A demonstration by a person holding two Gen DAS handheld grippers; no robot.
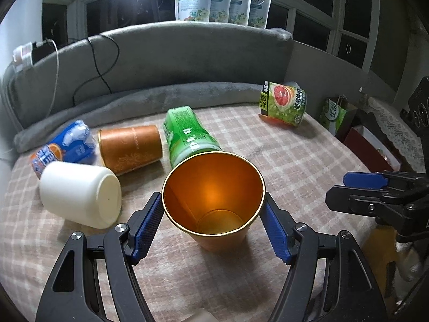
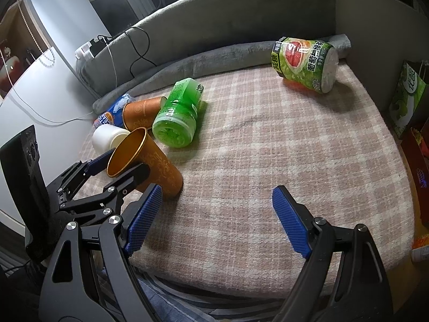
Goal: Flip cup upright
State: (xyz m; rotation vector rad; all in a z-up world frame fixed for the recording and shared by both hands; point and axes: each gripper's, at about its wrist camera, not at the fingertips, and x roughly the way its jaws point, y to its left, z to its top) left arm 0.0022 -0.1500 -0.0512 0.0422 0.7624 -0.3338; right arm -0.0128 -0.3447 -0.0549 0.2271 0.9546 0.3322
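Checked blanket [image 2: 268, 147] over a grey-backed sofa [image 1: 187, 53]; windows perhaps dark.

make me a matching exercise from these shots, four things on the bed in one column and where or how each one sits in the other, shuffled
Things
1. gold cup
2. white cup
3. green bottle
4. grapefruit bottle

Places or states
A. alone near the far right corner of the blanket
B. between the left gripper fingers, tilted, base on the blanket
C. on its side at the left, base toward the left wrist camera
D. on its side just behind the gold cup

Pairs: 1-B, 2-C, 3-D, 4-A
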